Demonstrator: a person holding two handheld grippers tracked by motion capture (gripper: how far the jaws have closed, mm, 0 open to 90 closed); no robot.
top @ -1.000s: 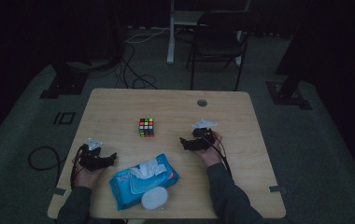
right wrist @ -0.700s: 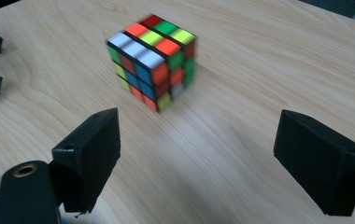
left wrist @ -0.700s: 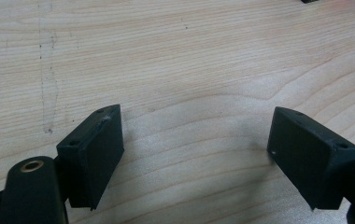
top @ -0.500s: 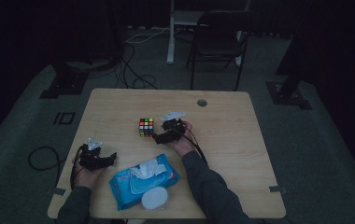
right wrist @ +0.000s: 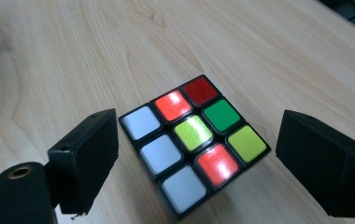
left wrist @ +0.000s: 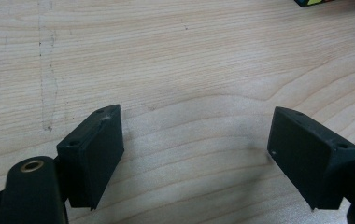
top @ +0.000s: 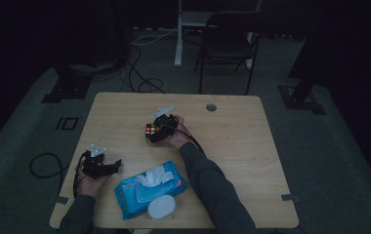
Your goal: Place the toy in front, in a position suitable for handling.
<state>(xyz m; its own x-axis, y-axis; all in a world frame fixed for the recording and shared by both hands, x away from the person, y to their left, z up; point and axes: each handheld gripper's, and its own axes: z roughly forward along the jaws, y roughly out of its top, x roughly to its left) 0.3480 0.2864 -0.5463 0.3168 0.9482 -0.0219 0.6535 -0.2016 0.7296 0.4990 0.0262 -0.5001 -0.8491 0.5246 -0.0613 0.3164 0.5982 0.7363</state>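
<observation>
While the cube sits mid-table: bare wood lies open on every side of it.
Cube: puzzle cube [top: 150, 132] rests on the tabletop [top: 232, 146], well clear of all edges.
Near edge: wipes pack [top: 149, 189] and white lid [top: 161, 208].
Right gripper [right wrist: 196, 154]: jaws have just been opening, now spread wide, flanking the cube, pads not pressing.
Left gripper [left wrist: 194, 154]: jaws released, wide apart over bare wood, holding nothing.

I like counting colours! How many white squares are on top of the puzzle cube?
3 on the puzzle cube top: a row along the edge nearest the right gripper's left-hand jaw. Other faces are hidden.
</observation>
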